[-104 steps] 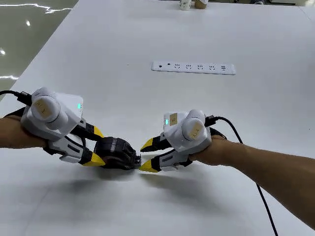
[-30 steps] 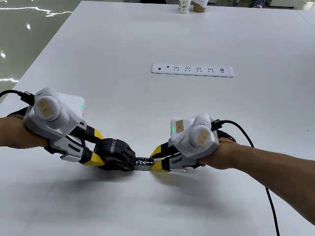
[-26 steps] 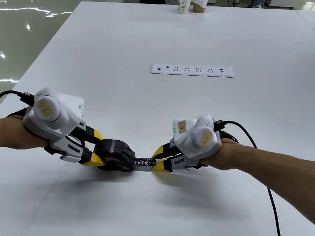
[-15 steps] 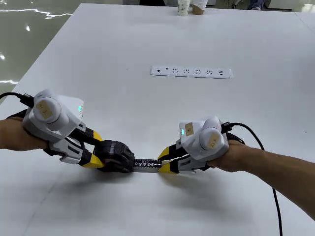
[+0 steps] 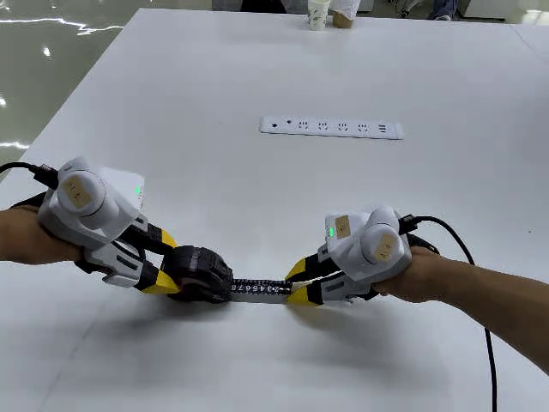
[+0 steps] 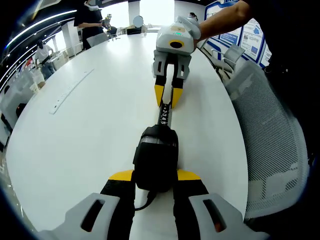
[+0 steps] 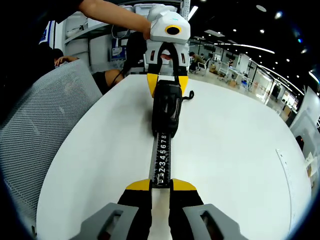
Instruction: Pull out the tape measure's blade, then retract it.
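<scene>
A black tape measure (image 5: 199, 273) lies on the white table, and my left gripper (image 5: 167, 262) is shut on its case (image 6: 156, 159). A short length of numbered blade (image 5: 259, 287) runs out of the case to the right. My right gripper (image 5: 299, 283) is shut on the blade's end (image 7: 161, 179). In the right gripper view the blade shows its first centimetre marks and leads straight to the case (image 7: 166, 112), held by the left gripper (image 7: 166, 83). The right gripper (image 6: 167, 96) faces me in the left gripper view, pinching the blade (image 6: 164, 114).
A white power strip (image 5: 330, 128) lies across the middle of the table. Cups (image 5: 319, 12) stand at the far edge. A black cable (image 5: 476, 275) trails from the right gripper. A mesh chair (image 6: 267, 130) stands by the table's near side. People sit in the background.
My right gripper closed on the blade's tip and has moved right, drawing out a growing length of blade. The left gripper has held the case nearly still.
</scene>
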